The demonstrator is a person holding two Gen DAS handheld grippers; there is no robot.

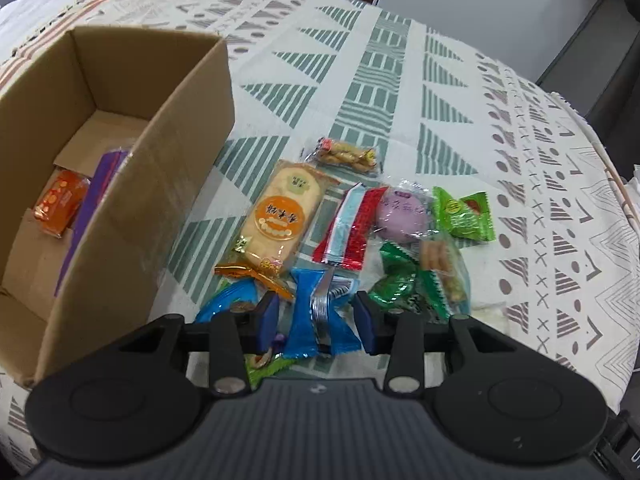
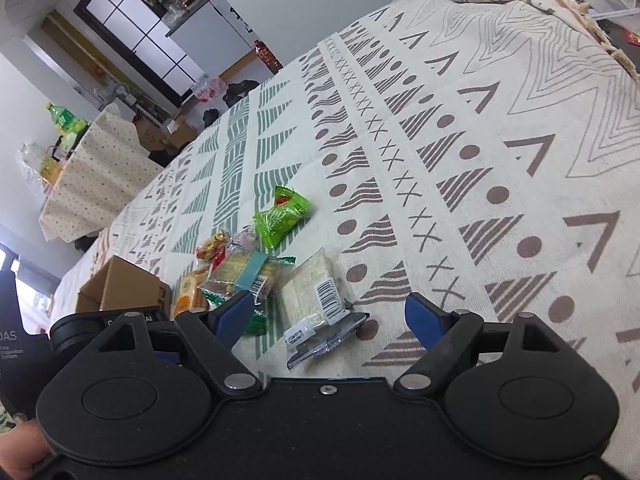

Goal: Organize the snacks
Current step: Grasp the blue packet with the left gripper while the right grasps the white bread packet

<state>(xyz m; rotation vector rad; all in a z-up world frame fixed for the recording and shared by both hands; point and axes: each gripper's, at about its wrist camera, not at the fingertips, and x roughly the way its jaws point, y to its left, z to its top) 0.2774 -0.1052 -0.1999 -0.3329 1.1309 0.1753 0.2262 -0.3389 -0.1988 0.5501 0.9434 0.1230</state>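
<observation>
Here the left gripper points steeply down over the snack pile on the patterned tablecloth, its blue pads on either side of a blue snack packet; actual contact cannot be confirmed. The right gripper is angled lower toward the cloth, jaws spread wide around a clear-wrapped white snack, not touching it. The cardboard box stands left of the pile, with an orange packet inside.

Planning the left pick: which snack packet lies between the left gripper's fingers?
The blue packet with the silver middle strip, lying between the left gripper pads. The red-and-blue packet and the rice cracker lie farther ahead.
</observation>
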